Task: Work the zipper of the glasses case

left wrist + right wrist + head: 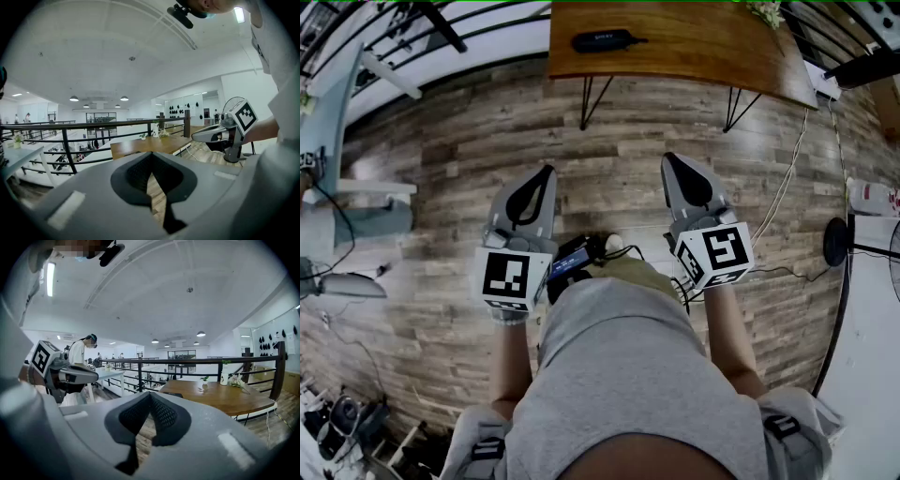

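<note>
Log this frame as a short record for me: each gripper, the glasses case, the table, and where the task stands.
left gripper: jaws shut, nothing between them, held out over the plank floor
right gripper: jaws shut, empty, alongside the left one and apart from it
glasses case: dark, lying on the table, untouched
table: wooden top on thin black legs, ahead of the person
grippers vs table: both stop short of its near edge
task status: zipper not yet worked
</note>
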Tool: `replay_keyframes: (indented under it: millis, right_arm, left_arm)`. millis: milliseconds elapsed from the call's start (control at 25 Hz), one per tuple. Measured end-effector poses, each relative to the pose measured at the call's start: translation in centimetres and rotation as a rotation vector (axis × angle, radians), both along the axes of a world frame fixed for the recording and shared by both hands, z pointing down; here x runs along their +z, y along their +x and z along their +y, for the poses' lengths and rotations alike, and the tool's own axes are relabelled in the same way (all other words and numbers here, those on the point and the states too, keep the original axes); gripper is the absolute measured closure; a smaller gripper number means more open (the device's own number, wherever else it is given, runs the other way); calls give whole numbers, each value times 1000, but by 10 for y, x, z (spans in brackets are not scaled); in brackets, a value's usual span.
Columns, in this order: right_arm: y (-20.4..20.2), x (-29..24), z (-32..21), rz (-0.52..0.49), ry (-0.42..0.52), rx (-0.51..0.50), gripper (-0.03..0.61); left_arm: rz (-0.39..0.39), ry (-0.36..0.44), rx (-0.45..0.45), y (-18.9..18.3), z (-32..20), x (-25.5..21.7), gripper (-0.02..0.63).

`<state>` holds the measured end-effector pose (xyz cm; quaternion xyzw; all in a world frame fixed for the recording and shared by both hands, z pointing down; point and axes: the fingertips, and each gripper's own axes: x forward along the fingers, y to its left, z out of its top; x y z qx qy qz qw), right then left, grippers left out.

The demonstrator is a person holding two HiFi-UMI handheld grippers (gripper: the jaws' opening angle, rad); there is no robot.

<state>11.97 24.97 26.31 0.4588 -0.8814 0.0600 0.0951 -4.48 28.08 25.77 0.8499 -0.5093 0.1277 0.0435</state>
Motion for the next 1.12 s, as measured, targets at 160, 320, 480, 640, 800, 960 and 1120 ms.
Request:
replay_keyframes:
  millis: [160,320,480,640,800,960,1120]
  right_arm:
    - [0,0,0,-4,1,0,578]
    - [-1,-1,0,-4,-1,-3,578]
    - [-2,0,0,-1,-2,-6,578]
    - [-4,1,-1,-8,-10,-9,578]
    - [-9,1,1,-13,-10,-26,577]
    - [-9,1,-1,-36,-14,-11,537]
    - [-4,1,-3,-53,-21,3,463]
  left_arm:
    - [0,7,-1,2,-1,-1,601]
    - [8,26,-5,2,-3,-6,601]
    - [9,22,-9,1,-4,-6,601]
    - [17,29,-13,-1,-5,-5,601]
    - [46,28,-21,-2,-7,-7,603]
    - [72,15,-27,-1,-11,-4,569]
    - [71,3,-23,3,-11,-1,506]
